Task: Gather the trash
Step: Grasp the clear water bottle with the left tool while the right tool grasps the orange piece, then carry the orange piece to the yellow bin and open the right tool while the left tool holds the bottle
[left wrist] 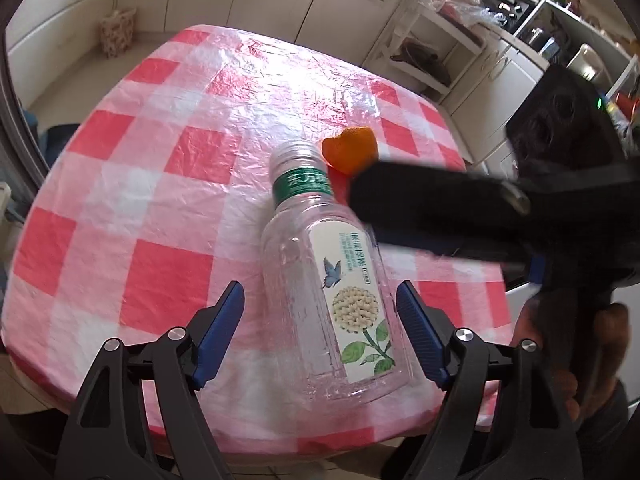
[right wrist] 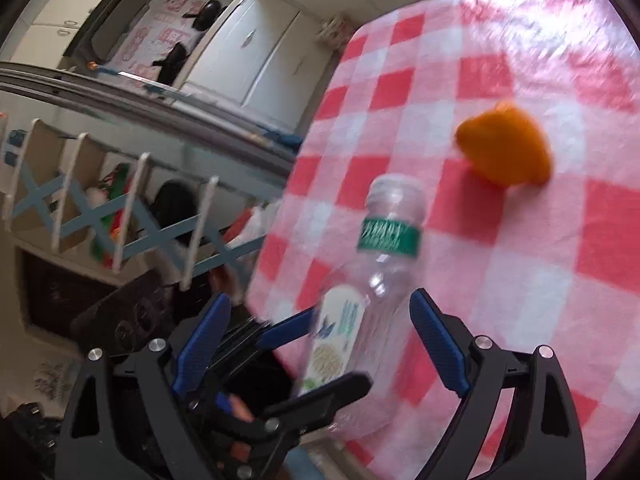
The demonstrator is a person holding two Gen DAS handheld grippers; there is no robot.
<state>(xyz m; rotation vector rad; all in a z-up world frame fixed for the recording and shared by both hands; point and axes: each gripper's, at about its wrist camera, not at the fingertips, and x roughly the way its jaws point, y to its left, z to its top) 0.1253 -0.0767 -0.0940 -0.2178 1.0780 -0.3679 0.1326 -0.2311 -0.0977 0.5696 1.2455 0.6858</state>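
Note:
An empty clear plastic bottle (left wrist: 320, 264) with a green neck band and a flower label lies on the red-and-white checked tablecloth (left wrist: 160, 160), its neck pointing away. My left gripper (left wrist: 320, 312) is open, with a blue pad on each side of the bottle's lower body and neither pressing it. An orange peel (left wrist: 352, 152) sits just past the bottle's neck. My right gripper (left wrist: 362, 214) reaches in from the right over the bottle's shoulder. In the right wrist view, the right gripper (right wrist: 320, 332) is open around the bottle (right wrist: 372, 280). The left gripper (right wrist: 336, 350) straddles the bottle lower down, and the peel (right wrist: 506, 148) lies beyond.
The bottle lies near the table's front edge (left wrist: 280, 432). White cupboards and a cluttered shelf (left wrist: 460, 20) stand behind the table, and a patterned bag (left wrist: 118, 32) sits on the floor. A white and blue rack (right wrist: 120, 220) stands beside the table. A hand (left wrist: 600, 340) holds the right gripper.

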